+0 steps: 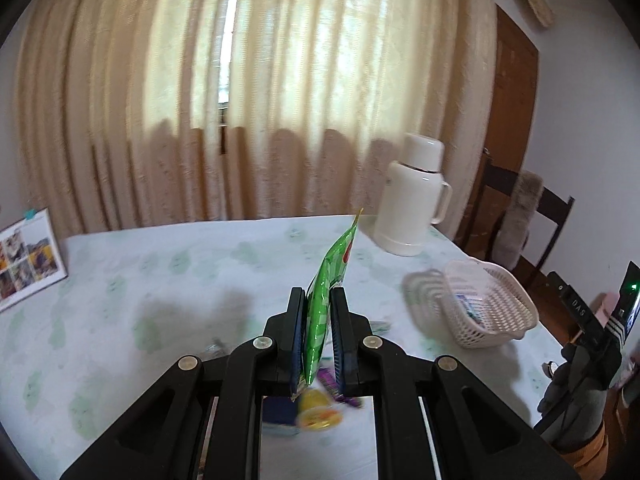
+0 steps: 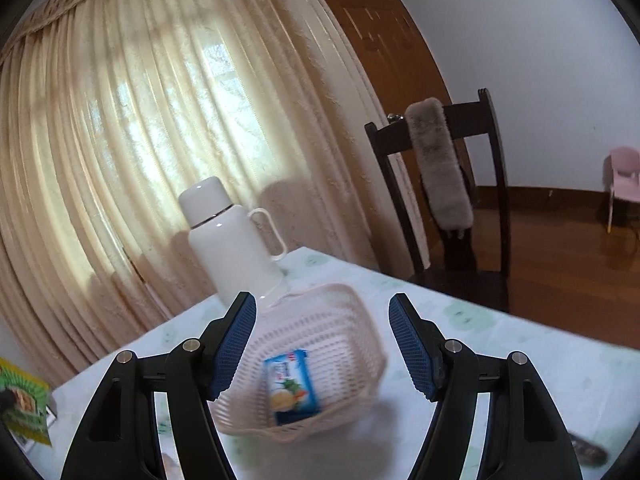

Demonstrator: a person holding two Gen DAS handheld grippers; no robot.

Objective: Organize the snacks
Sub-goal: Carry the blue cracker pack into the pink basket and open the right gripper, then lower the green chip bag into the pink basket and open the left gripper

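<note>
Snack packet (image 1: 326,300), green, light and crinkly, stands upright clamped at its lower part in the left gripper (image 1: 318,320), above the tabletop (image 1: 160,280). Its slick foil could slide; a flat-side pinch suits it. Right gripper (image 2: 322,344) gapes empty over the basket (image 2: 360,320) near the right edge.

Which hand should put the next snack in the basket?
Left. The left gripper is already shut on the green snack bag; the right gripper is open and empty over the basket.
</note>
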